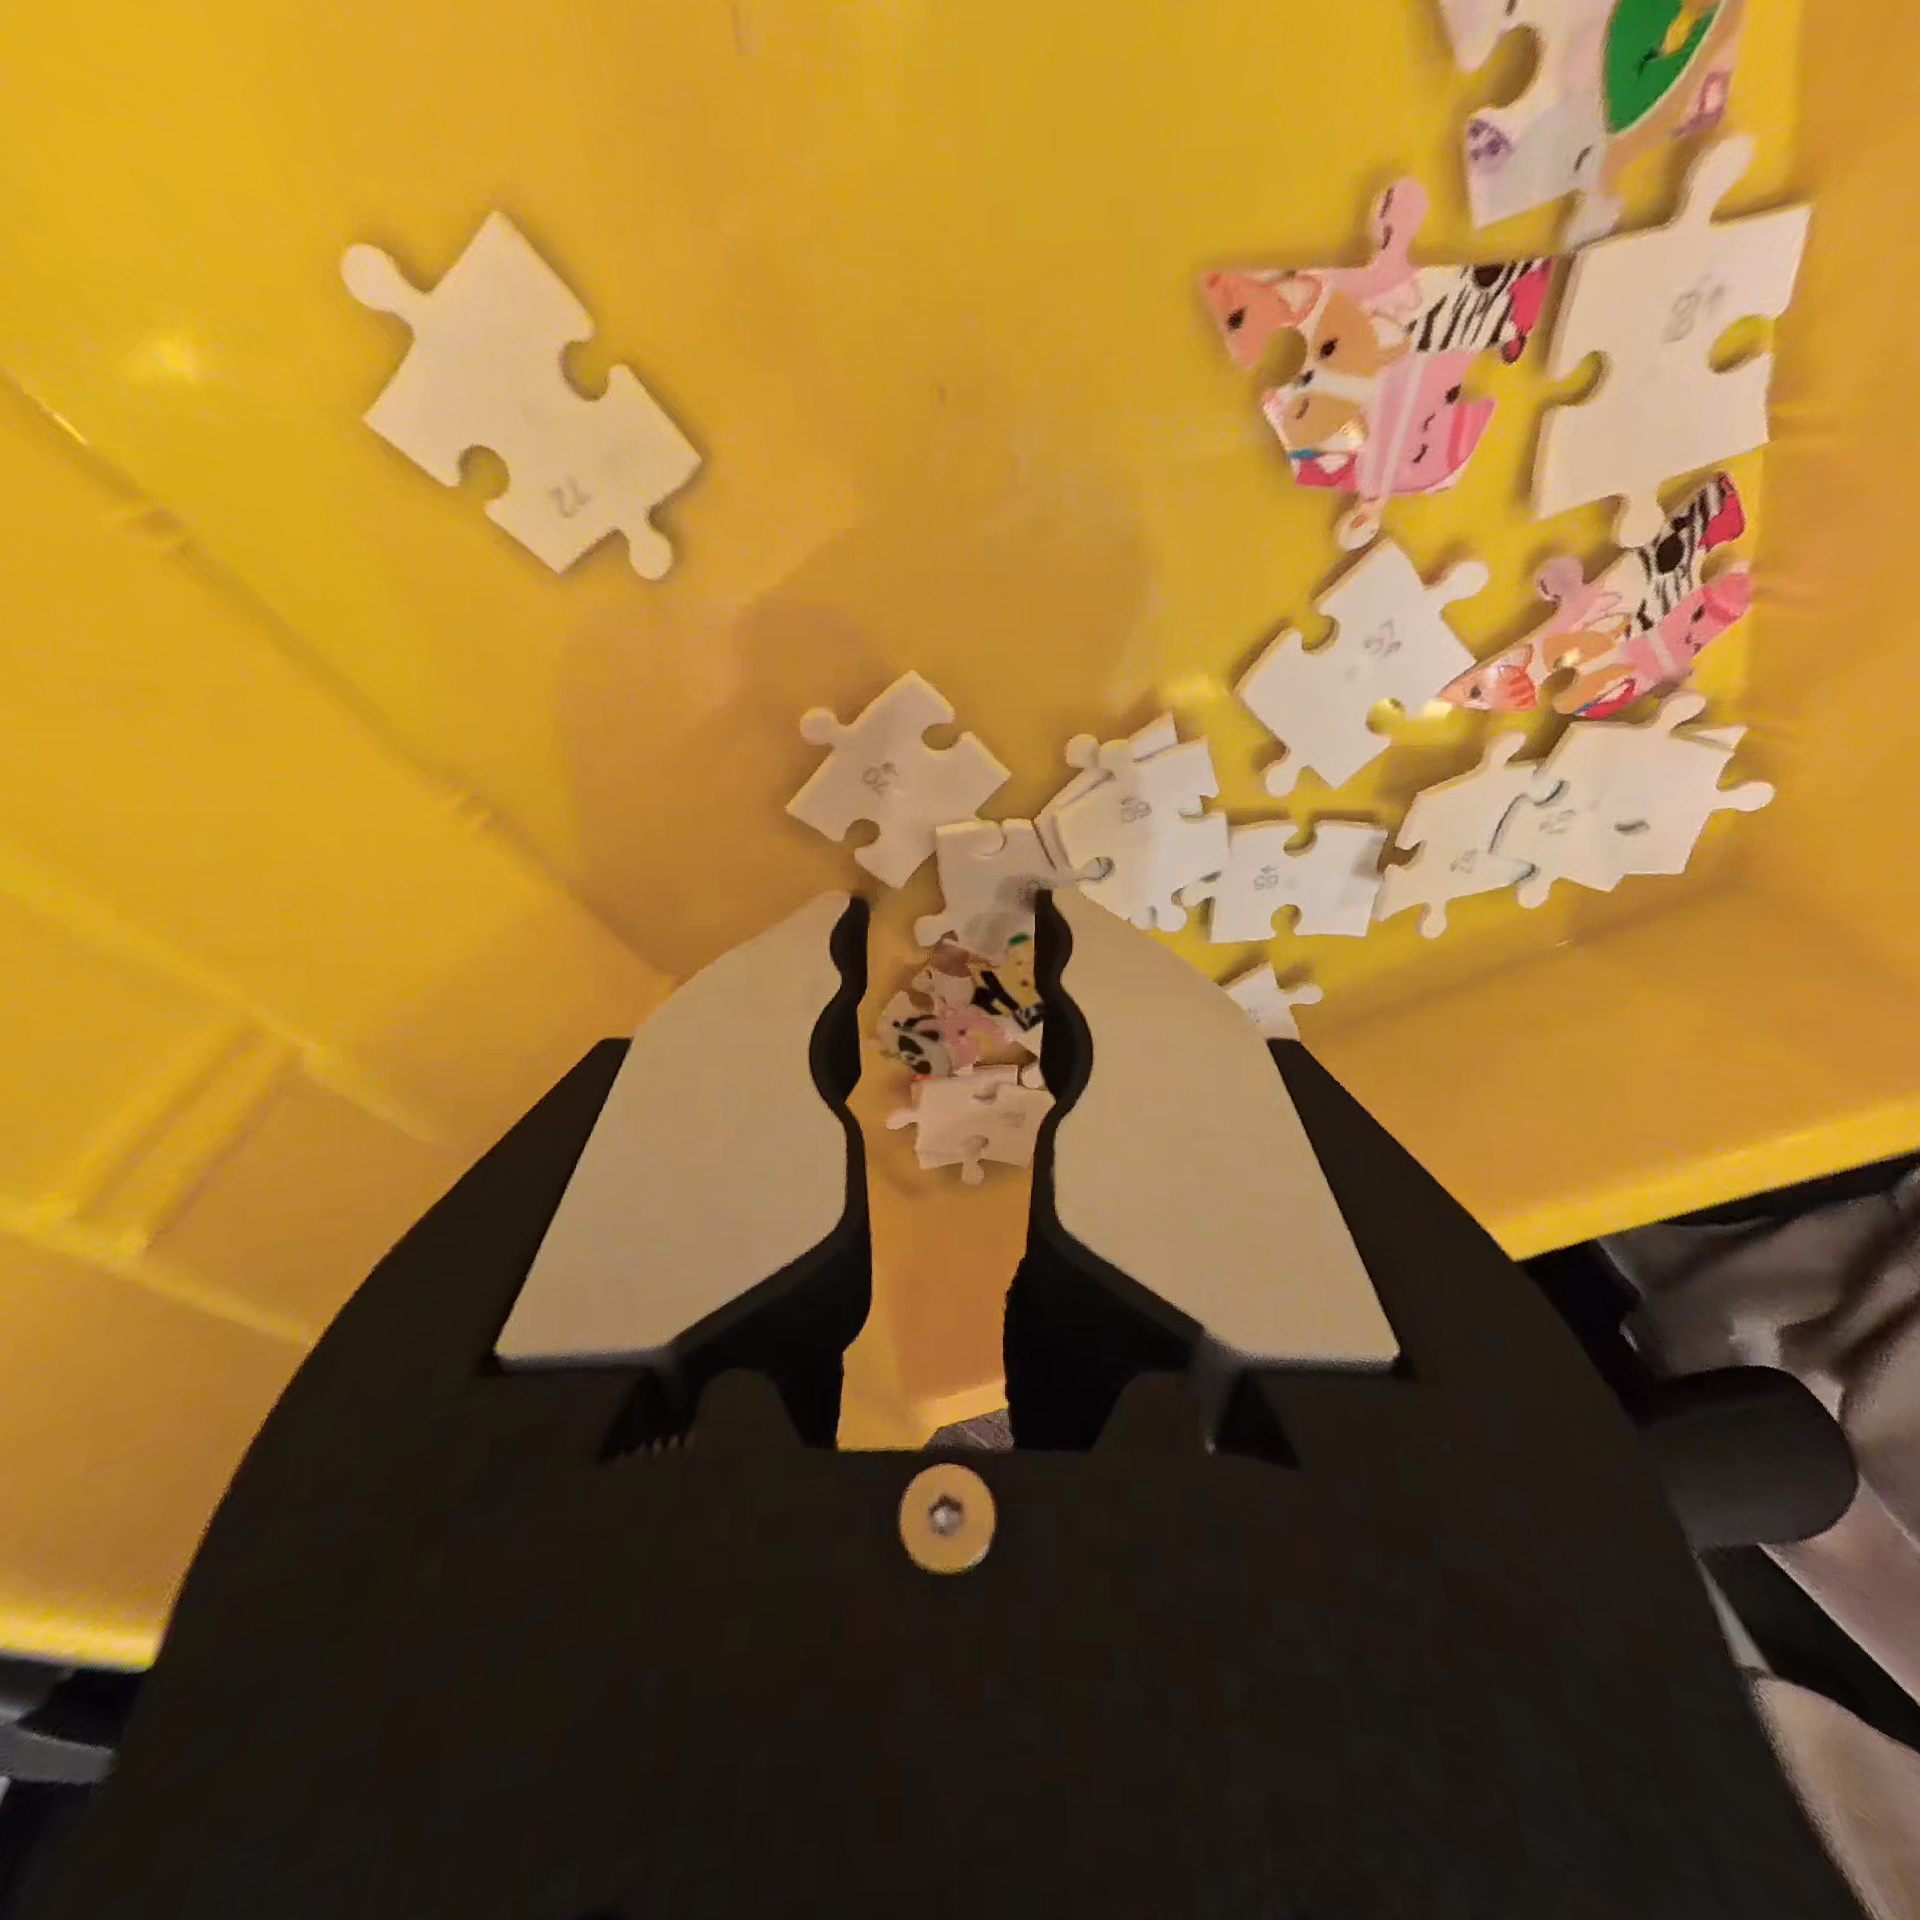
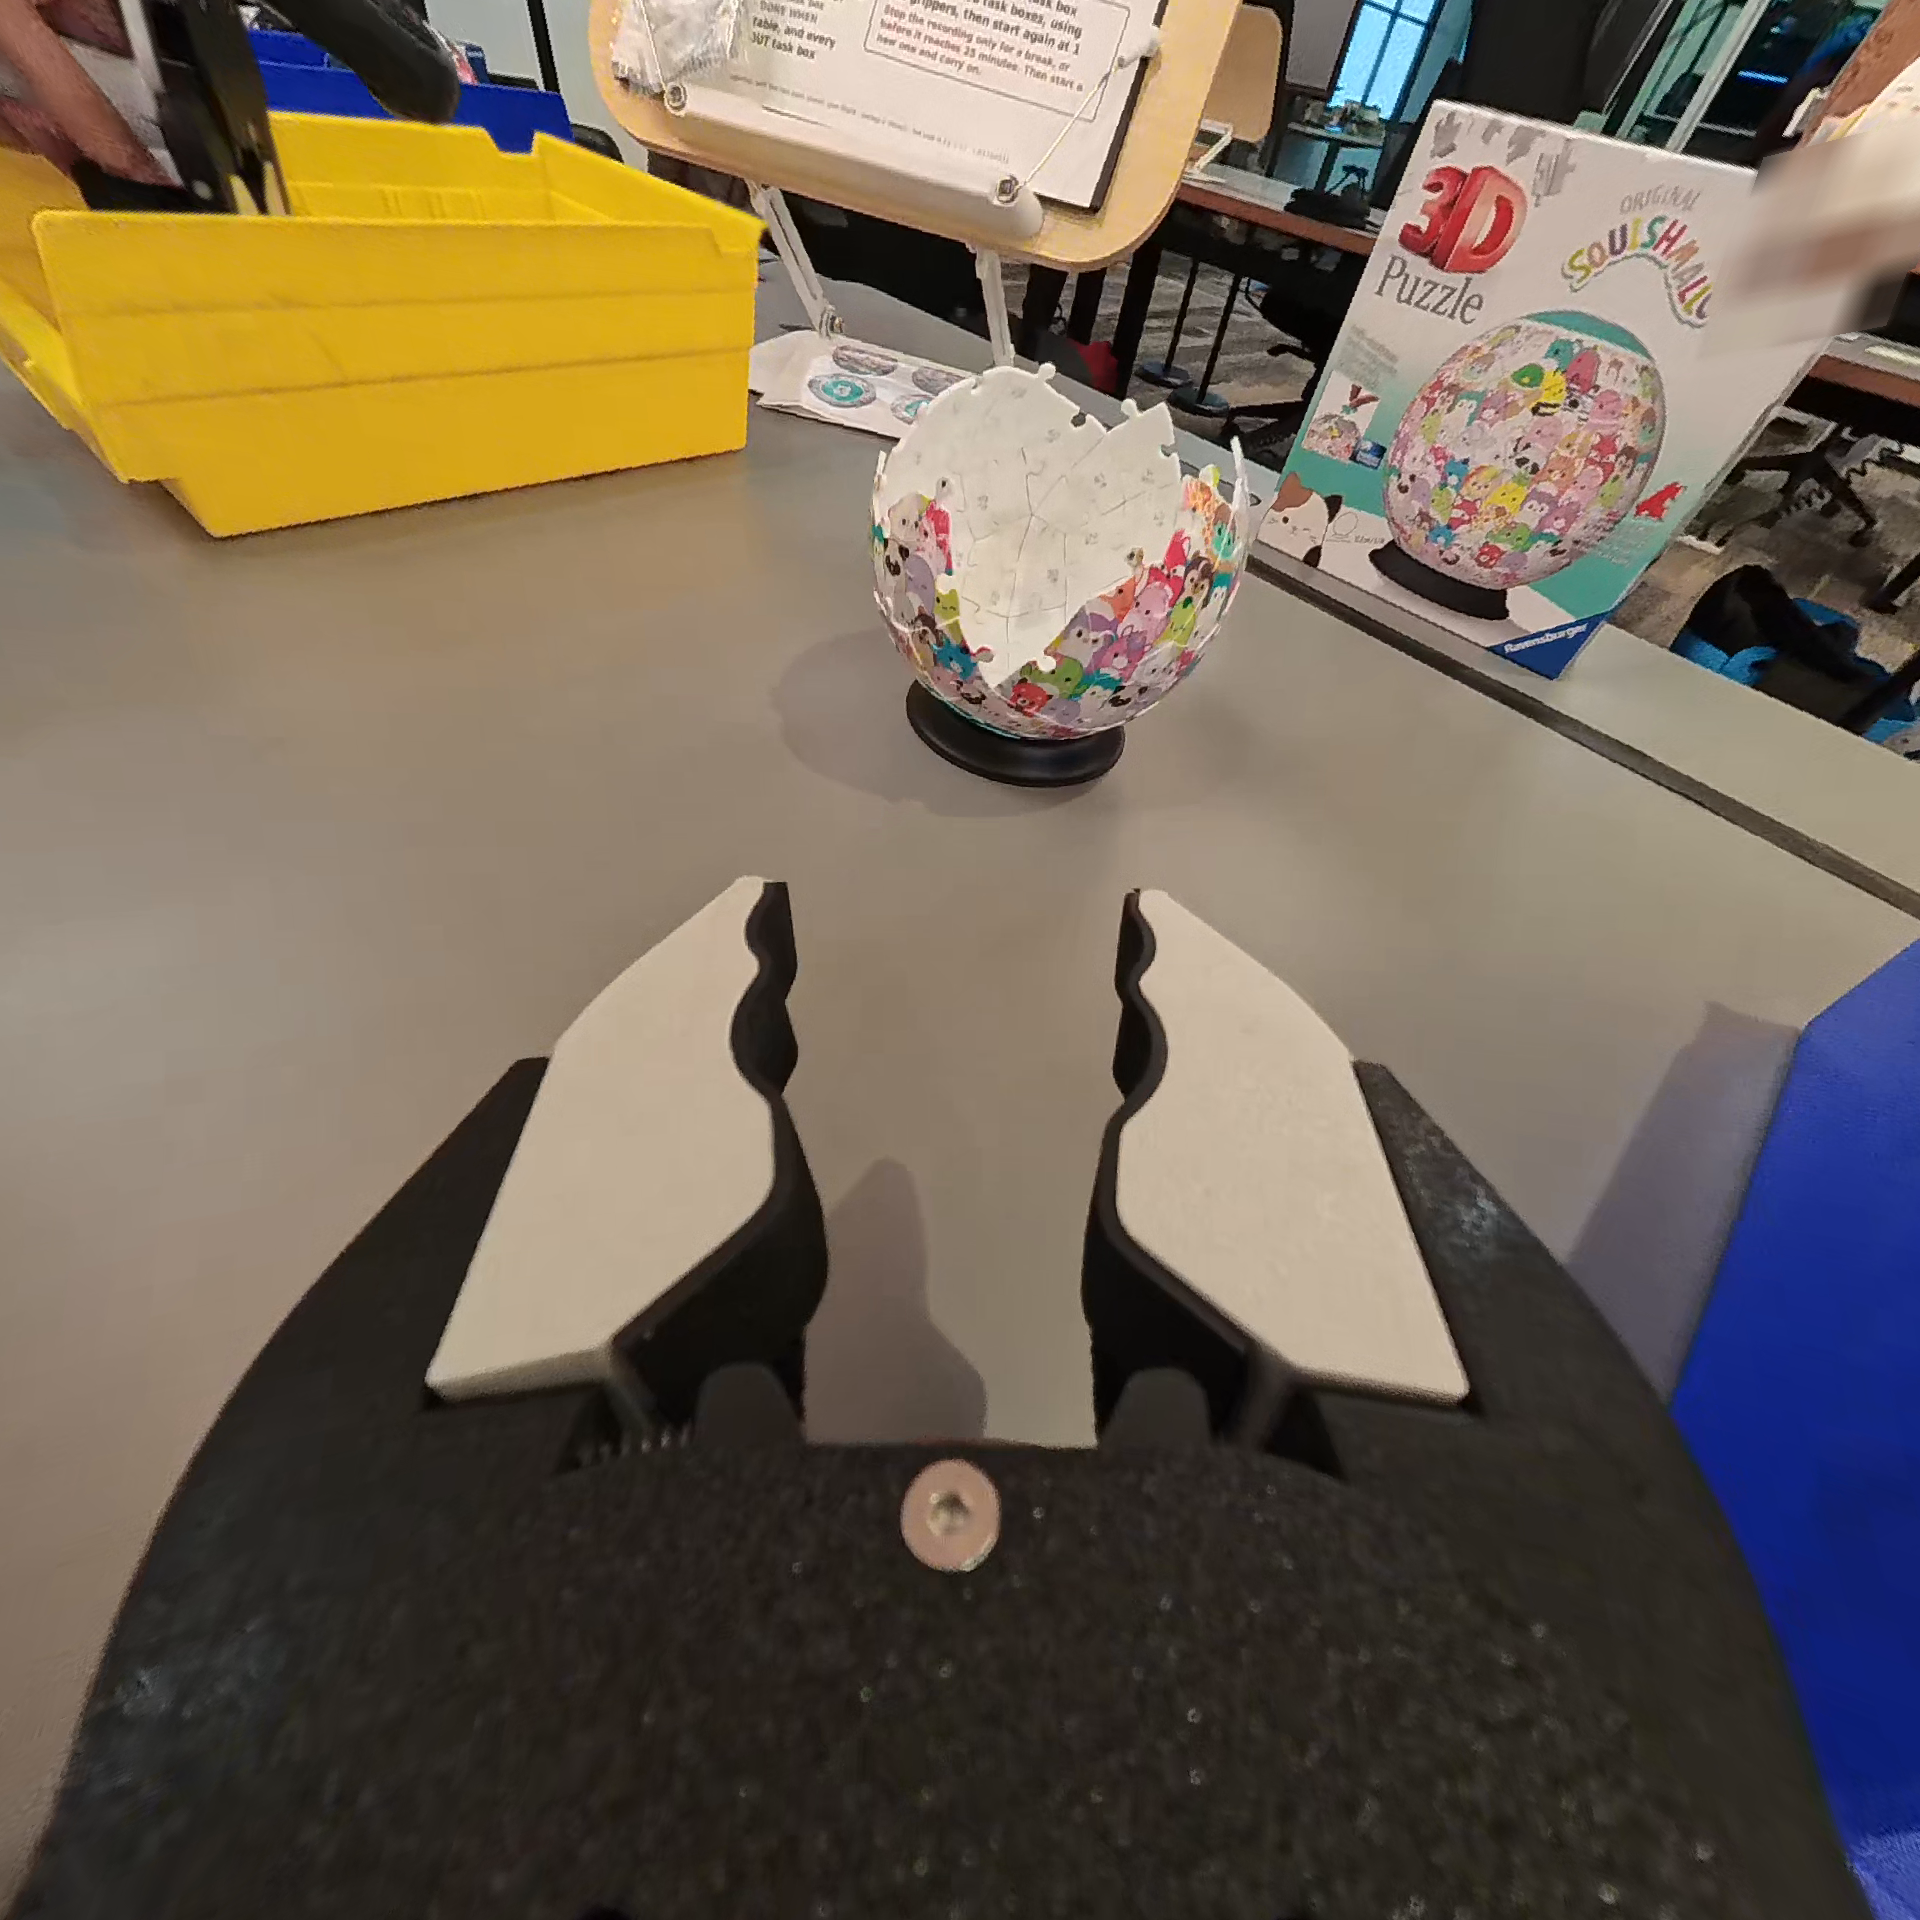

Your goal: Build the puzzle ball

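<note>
Both of my grippers are out in front of me. My left gripper (image 1: 945, 914) is down inside the yellow bin (image 1: 312, 831), close to its near wall. Its two fingers have only a small gap between them. A white puzzle piece (image 1: 992, 862) sits right at the tips and seems to touch the right finger (image 1: 1049, 925). I cannot tell if I am pinching it. Down in the gap I see a picture piece (image 1: 966, 1013) and another white piece (image 1: 977, 1117) lying on the bin floor. Just past the tips, a little to the left, lies one more white piece (image 1: 896, 774). A bunch of loose pieces (image 1: 1455, 644) spreads along the right side of the bin, some white side up and some picture side up. One white piece (image 1: 530, 400) lies alone, far off toward the far left.

My right gripper (image 2: 956, 904) hangs over the grey tabletop (image 2: 416, 831), near its front edge. Its fingers are spread wide and hold nothing. Straight ahead, well apart from the tips, the half-built puzzle ball (image 2: 1049, 561) sits upright on a black ring stand (image 2: 1013, 743) near the middle of the tabletop. Its top is open like a cracked egg. At the far left the yellow bin (image 2: 416, 353) stands with my left gripper (image 2: 223, 145) in it. At the far right the puzzle box (image 2: 1527, 416) stands up.
</note>
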Available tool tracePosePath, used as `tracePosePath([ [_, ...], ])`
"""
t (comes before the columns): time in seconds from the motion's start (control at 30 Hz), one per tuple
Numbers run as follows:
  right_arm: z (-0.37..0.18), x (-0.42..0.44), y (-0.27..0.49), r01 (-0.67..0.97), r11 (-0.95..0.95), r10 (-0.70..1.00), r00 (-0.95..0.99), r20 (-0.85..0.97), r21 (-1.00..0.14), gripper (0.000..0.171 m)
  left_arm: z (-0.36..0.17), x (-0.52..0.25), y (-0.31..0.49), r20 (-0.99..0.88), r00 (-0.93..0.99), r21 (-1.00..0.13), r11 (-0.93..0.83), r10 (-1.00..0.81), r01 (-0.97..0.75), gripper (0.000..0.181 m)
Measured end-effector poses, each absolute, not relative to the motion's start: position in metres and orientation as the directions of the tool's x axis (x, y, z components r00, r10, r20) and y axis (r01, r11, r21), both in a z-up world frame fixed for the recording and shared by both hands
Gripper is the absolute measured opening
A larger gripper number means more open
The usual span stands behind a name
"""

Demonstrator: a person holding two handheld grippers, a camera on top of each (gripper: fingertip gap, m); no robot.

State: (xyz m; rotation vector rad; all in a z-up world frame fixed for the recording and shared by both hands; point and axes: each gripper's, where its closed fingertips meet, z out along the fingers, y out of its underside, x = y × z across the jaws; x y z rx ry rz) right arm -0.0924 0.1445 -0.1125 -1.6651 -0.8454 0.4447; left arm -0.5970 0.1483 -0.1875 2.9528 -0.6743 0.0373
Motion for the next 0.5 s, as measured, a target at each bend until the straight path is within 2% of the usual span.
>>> tracePosePath([
  [0.27, -0.1125, -0.0914, 0.1425, 0.307, -0.080, 0.728, 0.668, 0.155, -0.948, 0.059, -0.1873, -0.5914, 0.1455, 0.065, 0.884, 0.107, -0.878, -0.462, -0.467, 0.017],
  [0.5, -0.1076, -0.0950, 0.1413, 0.298, -0.072, 0.732, 0.664, 0.153, -0.952, 0.058, -0.1849, -0.5899, 0.1442, 0.033, 0.872, 0.062, -0.870, -0.489, -0.490, 0.011],
])
